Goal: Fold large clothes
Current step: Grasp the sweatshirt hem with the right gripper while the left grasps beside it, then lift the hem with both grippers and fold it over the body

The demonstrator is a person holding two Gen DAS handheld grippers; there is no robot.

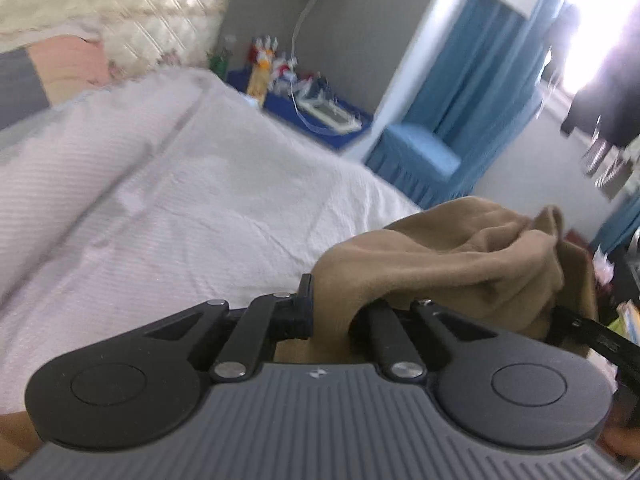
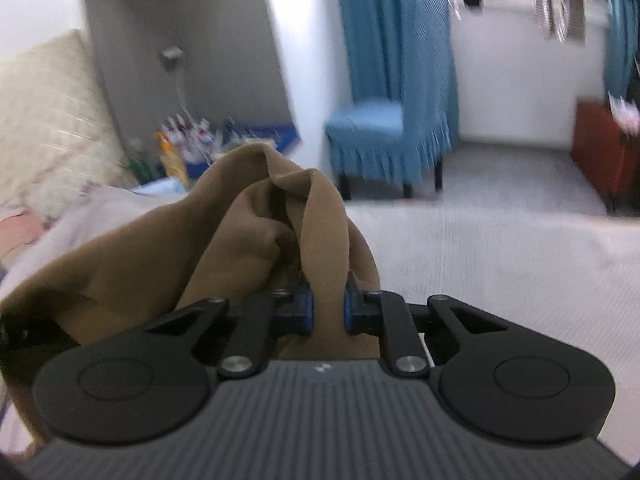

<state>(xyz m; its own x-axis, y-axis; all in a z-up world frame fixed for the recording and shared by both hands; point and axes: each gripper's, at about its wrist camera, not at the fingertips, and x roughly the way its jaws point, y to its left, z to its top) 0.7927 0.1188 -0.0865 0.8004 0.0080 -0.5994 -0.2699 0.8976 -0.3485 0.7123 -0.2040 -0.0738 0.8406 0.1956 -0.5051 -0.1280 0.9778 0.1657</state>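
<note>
Item: brown garment (image 1: 460, 264), bunched, lifted clear of the bed (image 1: 180, 200) near its foot end.

Left gripper (image 1: 332, 312): fingers closed on one gathered edge of the garment; the cloth drapes over the right-hand finger and hides it.

Right gripper (image 2: 328, 312): fingers pinching a narrow fold of the garment between their blue pads (image 2: 307, 312); cloth rises ahead of them in a loose hump.

Key relation: the garment hangs between the two grippers, held at both, neither nearer. Its long axis cannot be told while it is crumpled.

Judgement: the bed lies ahead of and below the garment, bare enough to spread it flat for folding.

Background: blue chair (image 2: 376, 136) beyond the bed.
</note>
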